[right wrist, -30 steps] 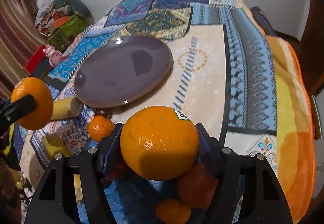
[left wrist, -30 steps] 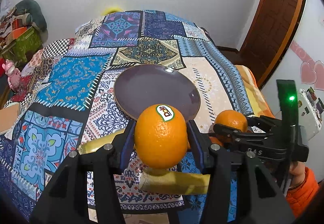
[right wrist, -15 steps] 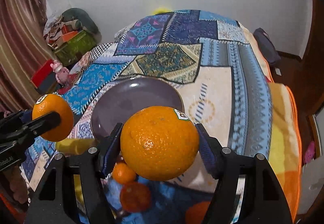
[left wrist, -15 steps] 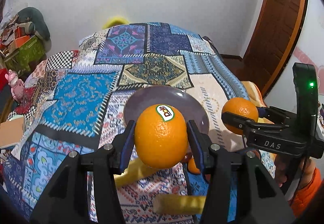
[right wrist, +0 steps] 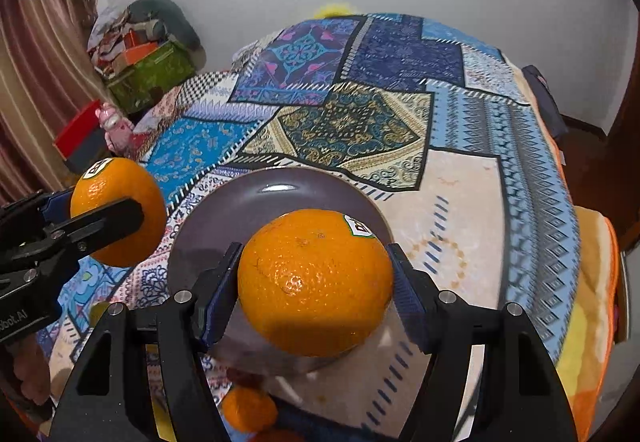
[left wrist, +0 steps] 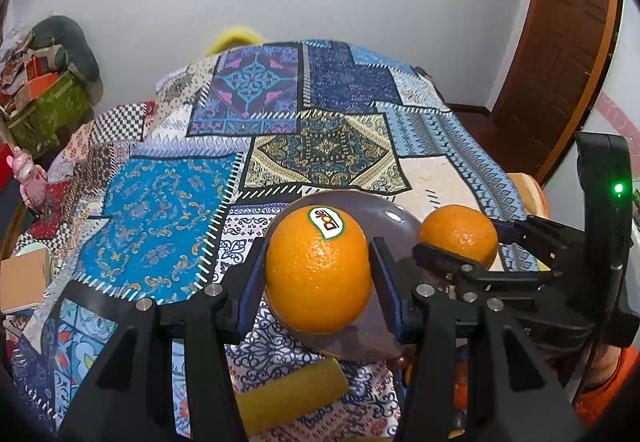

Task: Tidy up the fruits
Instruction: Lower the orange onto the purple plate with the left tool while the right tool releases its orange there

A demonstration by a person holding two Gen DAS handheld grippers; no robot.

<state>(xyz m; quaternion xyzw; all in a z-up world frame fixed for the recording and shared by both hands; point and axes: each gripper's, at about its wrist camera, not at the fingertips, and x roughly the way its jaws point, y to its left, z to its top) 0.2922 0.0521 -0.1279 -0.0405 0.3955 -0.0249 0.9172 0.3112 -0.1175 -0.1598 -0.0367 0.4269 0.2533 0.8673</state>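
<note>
My left gripper (left wrist: 318,274) is shut on a stickered orange (left wrist: 316,270), held above the near edge of a dark purple plate (left wrist: 386,214) on the patchwork bedspread. My right gripper (right wrist: 314,284) is shut on a larger orange (right wrist: 314,282), also stickered, above the near part of the same plate (right wrist: 272,198). Each wrist view shows the other gripper beside it: the right gripper's orange (left wrist: 458,234) at right, the left gripper's orange (right wrist: 118,210) at left. A small orange (right wrist: 248,408) lies on the cover below the plate.
A yellow block (left wrist: 288,394) lies on the bedspread near the front edge. Boxes and clutter (right wrist: 148,58) sit at the far left, a pink toy (left wrist: 28,174) beside the bed, a wooden door (left wrist: 560,54) at right. An orange sleeve (left wrist: 604,386) shows at lower right.
Both grippers have pulled back and risen a little with their oranges, so more of the bed and wall shows. The plate now looks smaller and lies behind the held fruit.
</note>
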